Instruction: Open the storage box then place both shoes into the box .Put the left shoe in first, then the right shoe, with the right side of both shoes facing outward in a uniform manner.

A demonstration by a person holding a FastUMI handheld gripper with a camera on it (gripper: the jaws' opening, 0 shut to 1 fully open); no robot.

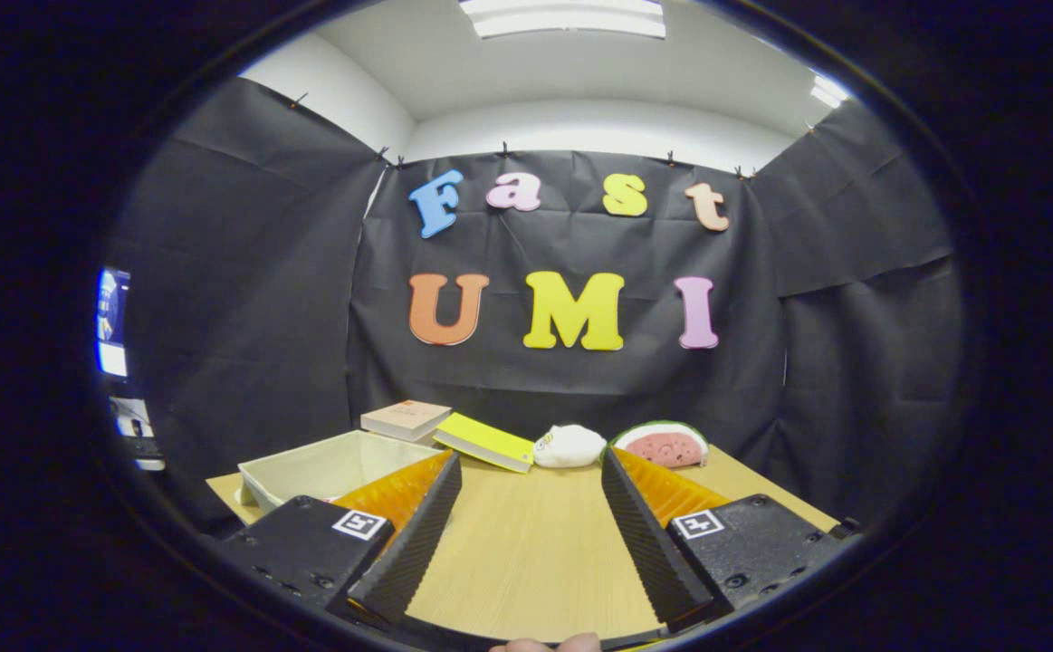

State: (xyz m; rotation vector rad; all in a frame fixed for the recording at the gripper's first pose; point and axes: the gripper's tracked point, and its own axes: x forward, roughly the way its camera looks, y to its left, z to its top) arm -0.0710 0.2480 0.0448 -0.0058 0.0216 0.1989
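With the gripper (531,471) spread wide over bare table (526,552) and the storage box (327,466) seemingly already lidless beside its left finger, fetching the left shoe comes next.

The fisheye camera rode on the gripper (531,471), low over the wooden table (526,552), and looked forward along its two spread fingers, nothing between them, toward the booth's black cloth back wall. It sat close to the tabletop; the storage box (327,471) lay just beyond the left finger.
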